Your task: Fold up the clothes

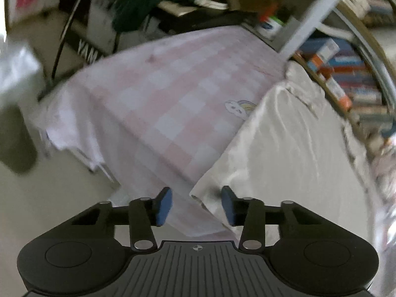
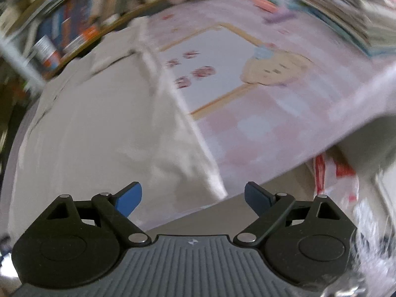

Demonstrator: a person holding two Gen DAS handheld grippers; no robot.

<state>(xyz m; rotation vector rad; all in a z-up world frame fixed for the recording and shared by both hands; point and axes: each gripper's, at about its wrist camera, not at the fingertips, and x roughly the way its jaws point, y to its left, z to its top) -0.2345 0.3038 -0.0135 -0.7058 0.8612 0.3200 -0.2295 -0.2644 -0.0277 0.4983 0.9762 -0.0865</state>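
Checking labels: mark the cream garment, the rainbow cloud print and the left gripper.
cream garment [image 1: 284, 153]: left wrist view, its flat middle.
rainbow cloud print [image 1: 238, 107]: left wrist view, the cloud.
left gripper [image 1: 196, 205]: left wrist view, between fingertips.

Pink checked bed [image 1: 173, 94], cream garment [image 1: 284, 148] on it

Bed with pink checked sheet [image 1: 173, 94] fills frame centre. Bookshelf [image 1: 346, 74], crammed with books, curves down right edge of left view. Pale floor [image 1: 49, 198] lower left. Dark keyboard stand [image 1: 81, 42] upper left. Both views blurred.
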